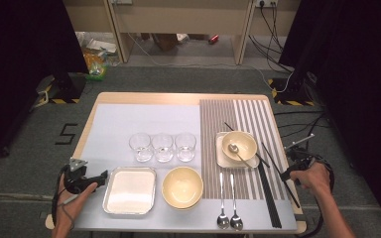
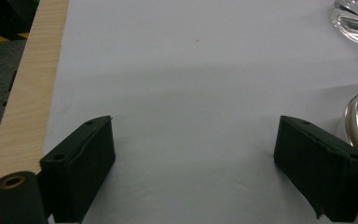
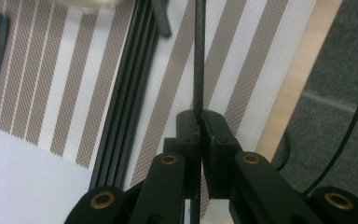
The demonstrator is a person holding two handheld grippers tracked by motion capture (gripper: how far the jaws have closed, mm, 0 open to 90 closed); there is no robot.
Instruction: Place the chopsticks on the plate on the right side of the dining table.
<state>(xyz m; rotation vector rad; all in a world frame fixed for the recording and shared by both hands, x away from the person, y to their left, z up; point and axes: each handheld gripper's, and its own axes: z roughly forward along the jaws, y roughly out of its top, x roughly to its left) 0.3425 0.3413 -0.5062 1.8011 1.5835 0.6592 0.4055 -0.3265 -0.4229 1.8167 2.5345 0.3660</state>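
My right gripper [image 1: 285,174] hovers over the table's right edge, shut on a single thin black chopstick [image 1: 290,191] that slants across the striped placemat [image 1: 250,111]. In the right gripper view the jaws [image 3: 199,122] pinch that chopstick [image 3: 198,56], which runs straight up from them. More black chopsticks [image 3: 126,93] lie flat on the placemat just to its left. My left gripper [image 1: 103,175] rests low at the table's left, beside the metal tray [image 1: 130,190]. It stands open [image 2: 193,149] with only the white mat between its jaws.
Three empty glasses [image 1: 162,147] stand in a row mid-table. A large yellow bowl [image 1: 182,187] sits next to the tray. A small bowl [image 1: 243,141] with a spoon sits on a square plate [image 1: 221,158]. Two spoons [image 1: 228,208] lie near the front edge.
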